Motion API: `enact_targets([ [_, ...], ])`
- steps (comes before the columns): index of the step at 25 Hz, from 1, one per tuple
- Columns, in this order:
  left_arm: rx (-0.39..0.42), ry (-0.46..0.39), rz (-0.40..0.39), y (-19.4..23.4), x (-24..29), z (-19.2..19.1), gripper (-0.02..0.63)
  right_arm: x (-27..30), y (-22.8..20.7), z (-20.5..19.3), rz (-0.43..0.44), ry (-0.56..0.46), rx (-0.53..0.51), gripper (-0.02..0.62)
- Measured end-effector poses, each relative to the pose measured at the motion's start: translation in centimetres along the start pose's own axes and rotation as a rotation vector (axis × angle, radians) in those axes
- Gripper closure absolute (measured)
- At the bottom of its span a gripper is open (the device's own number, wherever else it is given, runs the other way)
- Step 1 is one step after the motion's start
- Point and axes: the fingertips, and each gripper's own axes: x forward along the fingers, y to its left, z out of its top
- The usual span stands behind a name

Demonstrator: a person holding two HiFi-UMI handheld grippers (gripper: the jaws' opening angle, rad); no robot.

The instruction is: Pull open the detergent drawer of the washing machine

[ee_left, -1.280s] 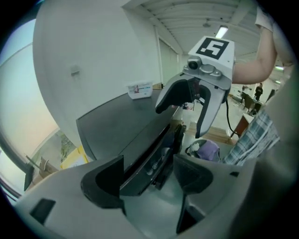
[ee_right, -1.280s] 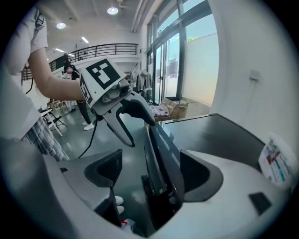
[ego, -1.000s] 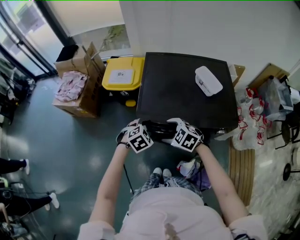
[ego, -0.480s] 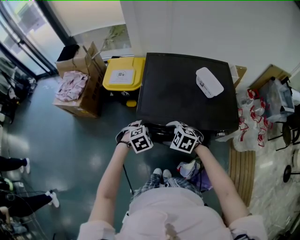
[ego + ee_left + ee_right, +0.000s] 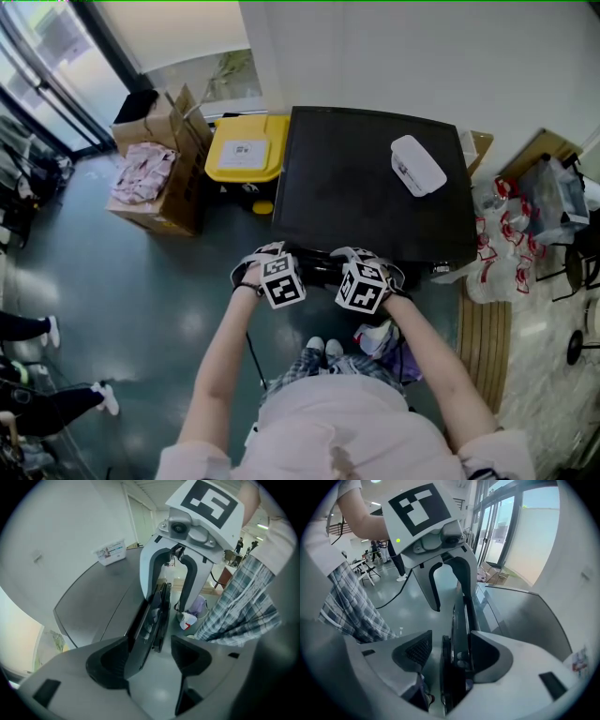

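Head view: the black washing machine [image 5: 370, 187] stands against a white wall, its top toward us. A white box [image 5: 416, 162] lies on the far right part of that top. A yellow bin lid [image 5: 246, 147] sits just beside the machine on its left, with cardboard boxes [image 5: 159, 169] beyond it on the grey floor [image 5: 178, 309].

We place the detergent drawer [image 5: 319, 266] at the machine's near top edge, a dark strip facing the person. Its long axis runs crosswise in the head view, along the front edge from one marker cube to the other. We cannot tell how far it stands out from the machine.

The left tongs [image 5: 150, 654] are at the left part of that edge, pointing steeply down. The jaws are wide apart and have just been closing a little. The dark strip runs lengthwise between them, away from the camera. The machine-side jaw lies close to it; the other stands clear, with floor showing in the gap. We see no grip.

The right tongs [image 5: 451, 654] are at the right part of the same edge, also pointing down. The jaws are apart and have just been closing. The same strip shows edge-on between them, close against the machine-side jaw, with a narrow gap to the outer one.

Checked shorts [image 5: 323, 367] and white shoes [image 5: 322, 345] show below the edge
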Motion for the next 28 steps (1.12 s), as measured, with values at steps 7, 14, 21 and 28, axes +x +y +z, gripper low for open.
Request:
enact_targets([
  [7, 0.042, 0.034, 0.057, 0.3, 0.2, -0.2, 0.355, 0.3, -0.8, -0.2, -0.086, 0.055, -0.046, 0.416],
  [14, 0.094, 0.074, 0.161, 1.0, 0.4, -0.4, 0.415, 0.4, -1.6, -0.1, -0.146, 0.089, -0.063, 0.48],
  [21, 0.215, 0.151, 0.234, 1.4, 0.9, -0.6, 0.466, 0.7, -1.6, -0.2, -0.166, 0.129, -0.047, 0.491],
  [28, 0.287, 0.192, 0.277, 1.7, 1.3, -0.9, 0.511, 0.8, -2.0, 0.2, -0.197, 0.153, -0.055, 0.514],
])
